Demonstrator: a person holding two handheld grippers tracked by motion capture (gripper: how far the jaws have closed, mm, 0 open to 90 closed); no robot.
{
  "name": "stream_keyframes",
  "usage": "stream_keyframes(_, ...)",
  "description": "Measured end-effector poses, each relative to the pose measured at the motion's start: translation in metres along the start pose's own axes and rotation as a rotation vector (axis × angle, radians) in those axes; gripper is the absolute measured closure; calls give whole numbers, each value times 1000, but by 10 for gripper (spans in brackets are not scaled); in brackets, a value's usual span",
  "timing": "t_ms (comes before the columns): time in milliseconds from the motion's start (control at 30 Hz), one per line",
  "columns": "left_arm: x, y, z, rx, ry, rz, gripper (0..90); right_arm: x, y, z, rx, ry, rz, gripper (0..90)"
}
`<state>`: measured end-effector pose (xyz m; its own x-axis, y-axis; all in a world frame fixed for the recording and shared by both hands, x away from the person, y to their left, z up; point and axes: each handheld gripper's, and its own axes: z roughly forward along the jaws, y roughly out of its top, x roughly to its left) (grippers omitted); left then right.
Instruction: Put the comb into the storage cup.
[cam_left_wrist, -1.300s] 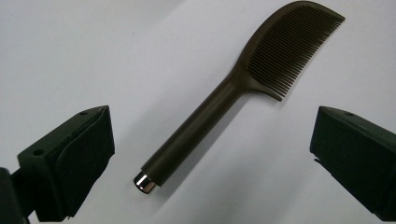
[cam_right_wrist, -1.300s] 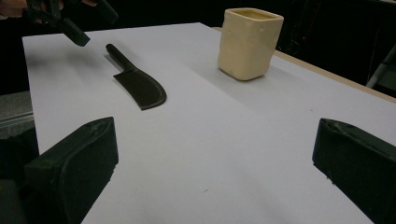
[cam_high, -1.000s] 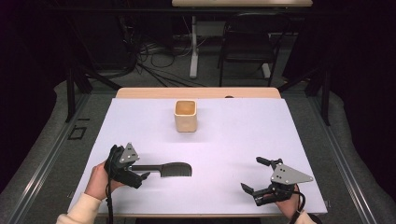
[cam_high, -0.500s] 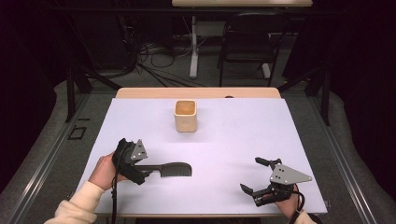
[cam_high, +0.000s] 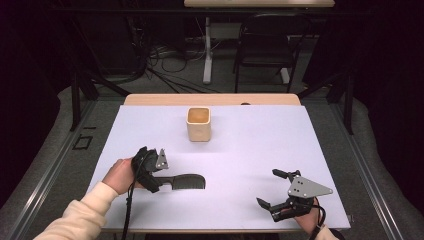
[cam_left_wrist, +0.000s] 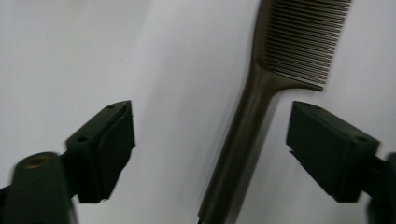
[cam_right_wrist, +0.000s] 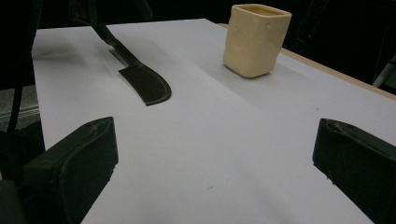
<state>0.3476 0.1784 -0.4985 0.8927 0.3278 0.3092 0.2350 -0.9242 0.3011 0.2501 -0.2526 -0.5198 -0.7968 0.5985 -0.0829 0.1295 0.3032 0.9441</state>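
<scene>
Two claws are working this desk (cam_high: 250, 150), and the action is on the left. Left claw (cam_high: 159, 181) is sitting over the handle of the dark comb (cam_high: 182, 181), having slid along it toward the teeth since a second ago; its jaws have just been closing in, yet in the left gripper view the comb (cam_left_wrist: 243, 135) is lying flat between them with gaps on both sides, untouched. Farther back, the cream cup (cam_high: 199, 124) is standing exactly where it was. Right claw (cam_high: 274, 208) is resting near the front edge, unmoved, jaws wide apart and gripping nothing.
</scene>
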Motion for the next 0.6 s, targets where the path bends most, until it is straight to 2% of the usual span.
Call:
stream_keyframes(33,0,3,3,24,-21,19,182,0,0,0,3,1,5,0)
stream_keyframes(67,0,3,3,24,-21,19,206,0,0,0,3,1,5,0)
stream_keyframes(100,-1,5,4,41,-35,38,206,0,0,0,4,0,-3,0)
stream_keyframes(167,-2,9,7,61,-57,70,307,0,0,0,4,4,-3,0)
stream_keyframes(200,-3,11,9,75,-71,85,307,0,0,0,4,4,-3,0)
stream_keyframes(233,-3,14,11,99,-87,92,349,0,0,0,3,8,0,0)
stream_keyframes(300,-3,18,15,115,-118,120,465,0,0,1,3,16,-4,0)
stream_keyframes(367,-4,23,18,135,-156,149,497,1,0,1,5,16,-5,0)
stream_keyframes(400,-5,24,19,139,-153,157,529,1,0,1,5,17,-5,0)
stream_keyframes(533,-4,29,23,170,-188,190,642,1,0,0,4,19,-10,0)
stream_keyframes(600,-4,31,24,183,-203,202,665,1,0,1,2,21,-14,0)
